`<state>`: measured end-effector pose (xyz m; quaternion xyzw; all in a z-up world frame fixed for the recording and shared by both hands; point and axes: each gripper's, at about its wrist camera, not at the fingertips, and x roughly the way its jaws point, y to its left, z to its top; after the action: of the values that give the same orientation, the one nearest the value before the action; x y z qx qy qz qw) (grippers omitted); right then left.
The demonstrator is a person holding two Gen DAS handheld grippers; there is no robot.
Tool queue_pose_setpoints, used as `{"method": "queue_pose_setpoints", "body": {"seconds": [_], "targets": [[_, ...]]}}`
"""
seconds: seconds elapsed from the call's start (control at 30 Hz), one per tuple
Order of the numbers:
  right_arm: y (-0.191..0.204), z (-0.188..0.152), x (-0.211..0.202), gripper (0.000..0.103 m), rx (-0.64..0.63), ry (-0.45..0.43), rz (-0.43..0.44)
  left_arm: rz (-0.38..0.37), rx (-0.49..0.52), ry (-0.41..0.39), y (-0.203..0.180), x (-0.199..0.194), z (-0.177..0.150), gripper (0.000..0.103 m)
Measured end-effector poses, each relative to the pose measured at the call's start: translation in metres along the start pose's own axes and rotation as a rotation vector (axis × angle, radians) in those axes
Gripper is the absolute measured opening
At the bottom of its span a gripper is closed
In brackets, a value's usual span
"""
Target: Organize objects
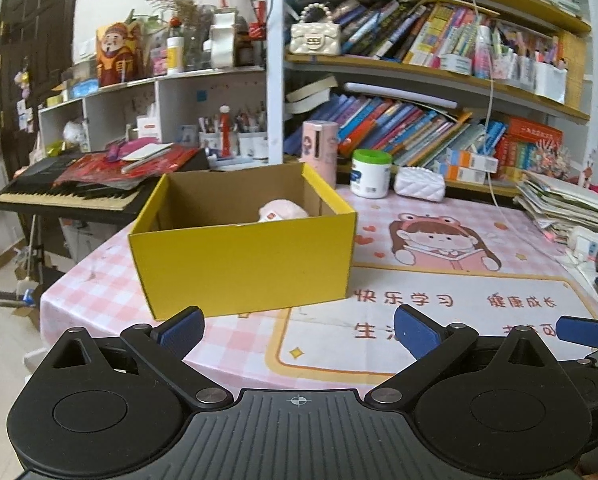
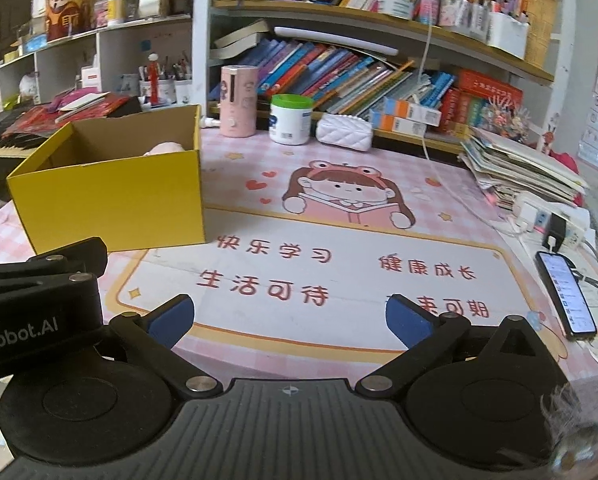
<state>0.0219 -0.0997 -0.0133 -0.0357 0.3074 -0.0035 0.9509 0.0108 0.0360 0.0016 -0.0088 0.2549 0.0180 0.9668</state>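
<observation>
A yellow cardboard box (image 1: 243,264) stands open on the left part of the pink table; it also shows in the right wrist view (image 2: 111,200). A pale pink soft object (image 1: 281,210) lies inside it, mostly hidden by the box wall. A white jar with a green lid (image 1: 371,174), a pink cylinder (image 1: 319,148) and a white quilted pouch (image 1: 419,184) stand at the table's back. My left gripper (image 1: 299,330) is open and empty, just in front of the box. My right gripper (image 2: 289,314) is open and empty over the cartoon mat (image 2: 339,248).
A phone (image 2: 567,294) lies at the table's right edge beside chargers and a stack of papers (image 2: 519,168). Bookshelves (image 1: 419,80) rise behind the table. A keyboard piano (image 1: 71,192) stands left of the table. The left gripper's arm (image 2: 39,300) shows at the right view's left.
</observation>
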Motion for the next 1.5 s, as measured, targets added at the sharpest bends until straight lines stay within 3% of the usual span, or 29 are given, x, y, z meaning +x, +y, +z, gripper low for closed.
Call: {"method": "queue_pose_setpoints", "body": {"seconds": [0.6,1.5], "targets": [[-0.044,0.002,0.006,0.103,0.066,0.030,-0.054,-0.033,-0.015,0.049,-0.039,0.012,0.006,0.103],[-0.054,-0.004,-0.004,0.103,0.059,0.039,-0.049,-0.024,-0.004,0.081,-0.054,0.006,0.004,0.103]]}}
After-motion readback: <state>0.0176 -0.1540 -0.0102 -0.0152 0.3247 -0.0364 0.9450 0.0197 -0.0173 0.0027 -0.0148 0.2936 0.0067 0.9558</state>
